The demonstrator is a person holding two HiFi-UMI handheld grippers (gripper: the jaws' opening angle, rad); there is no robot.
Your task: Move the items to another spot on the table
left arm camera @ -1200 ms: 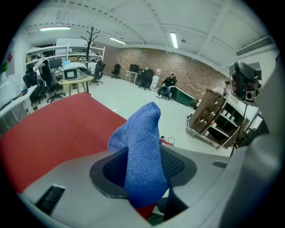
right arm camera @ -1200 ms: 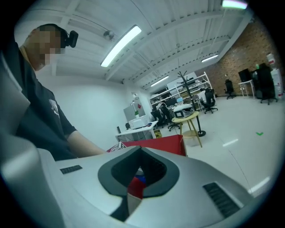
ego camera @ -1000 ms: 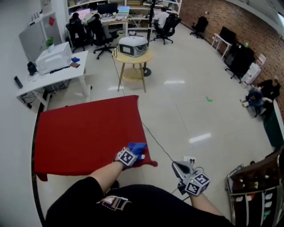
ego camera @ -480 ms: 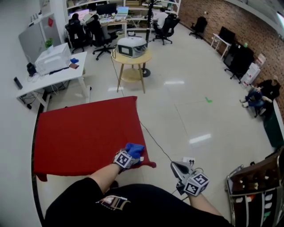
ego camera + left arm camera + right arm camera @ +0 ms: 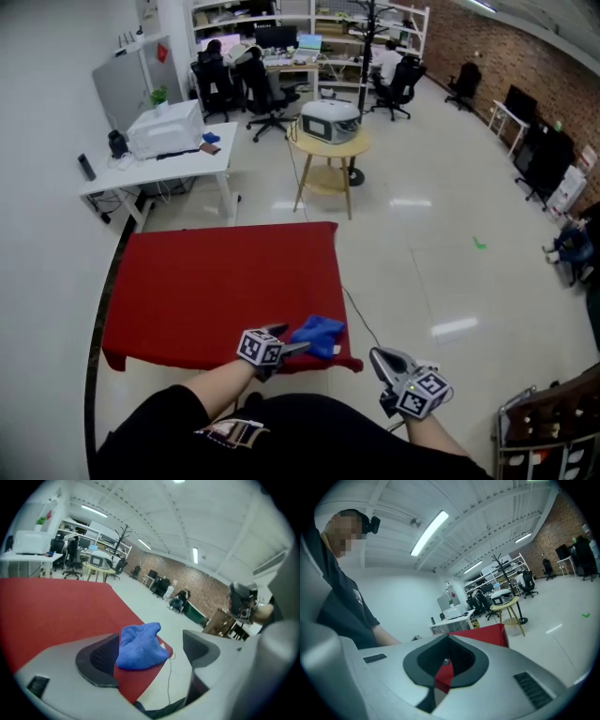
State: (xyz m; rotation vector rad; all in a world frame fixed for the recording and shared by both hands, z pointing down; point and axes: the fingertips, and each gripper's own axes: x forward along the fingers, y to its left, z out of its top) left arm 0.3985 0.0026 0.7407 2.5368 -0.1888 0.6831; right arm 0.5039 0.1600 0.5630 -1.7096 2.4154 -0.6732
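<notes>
Our left gripper [image 5: 292, 339] has just been opening its fingers, now wide about the crumpled blue cloth [image 5: 318, 335] on the red-covered tabletop [image 5: 206, 281]; our right gripper [image 5: 444, 663] has its fingers closed.

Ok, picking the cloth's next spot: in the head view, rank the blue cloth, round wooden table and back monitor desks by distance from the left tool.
1. Blue cloth: red table's near right corner, ahead of the left tool, whose jaws have just been opening and grip nothing.
2. Round wooden table: floor beyond the red table.
3. Back monitor desks: far end.
</notes>
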